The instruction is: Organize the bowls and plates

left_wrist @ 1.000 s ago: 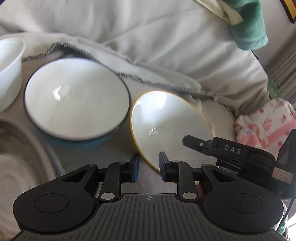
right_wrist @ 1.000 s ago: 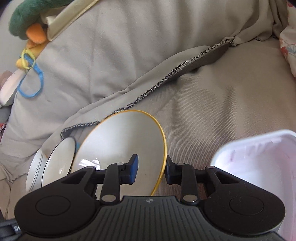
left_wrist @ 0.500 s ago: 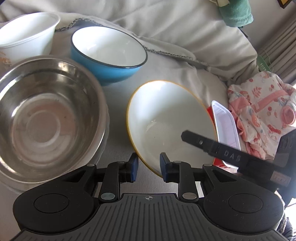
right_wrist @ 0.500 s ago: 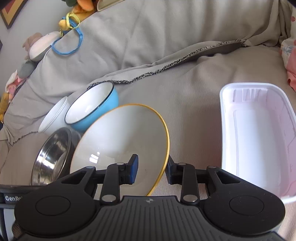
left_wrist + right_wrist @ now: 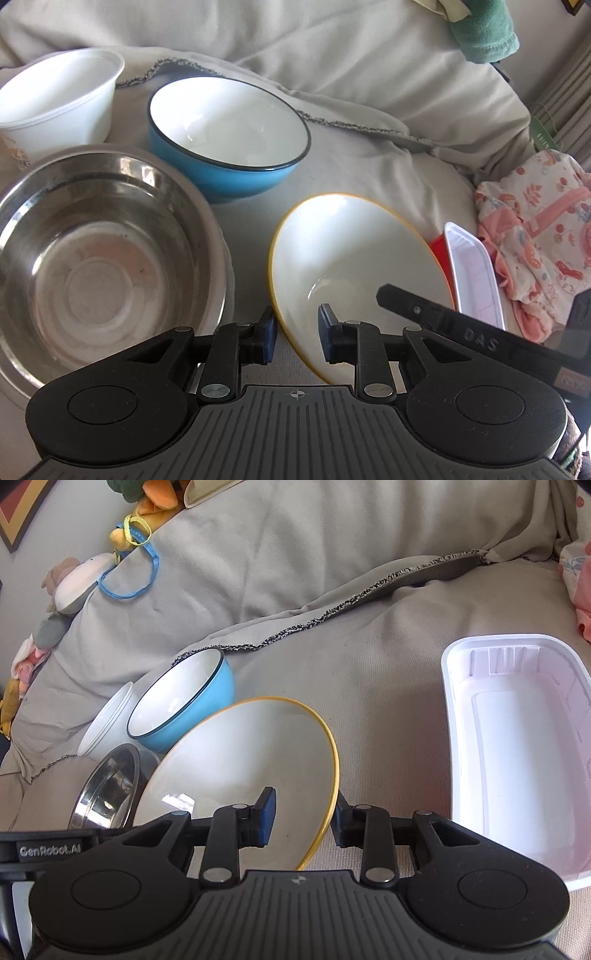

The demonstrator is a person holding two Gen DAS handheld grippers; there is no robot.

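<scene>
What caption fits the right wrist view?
Right gripper holding yellow-rimmed bowl by its rim, white plastic tray alongside.

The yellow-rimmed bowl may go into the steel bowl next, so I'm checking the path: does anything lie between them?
Nothing: the left wrist view shows only bare grey sofa cover between the yellow-rimmed bowl and the steel bowl.

Steel bowl (image 5: 107, 254) cut off, seemingly
</scene>
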